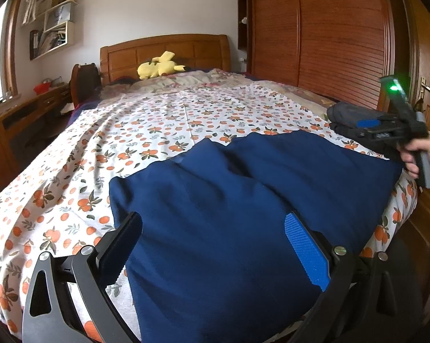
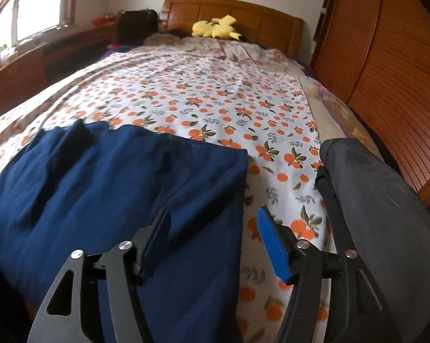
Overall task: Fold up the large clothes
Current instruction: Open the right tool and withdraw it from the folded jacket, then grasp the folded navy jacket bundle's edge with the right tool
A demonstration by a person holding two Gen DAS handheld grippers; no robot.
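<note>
My left gripper (image 1: 215, 245) hangs spread wide over the navy garment (image 1: 243, 200), while my right gripper (image 2: 215, 243), also spread, straddles its wardrobe-side edge, nearer the dark folded pile (image 2: 372, 200).

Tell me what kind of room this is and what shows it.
Almost certainly a home bedroom: a bed with a wooden headboard and orange-print sheet, a yellow plush toy by the pillows, and a tall wooden wardrobe beside it. A navy garment lies spread on the bed.
</note>
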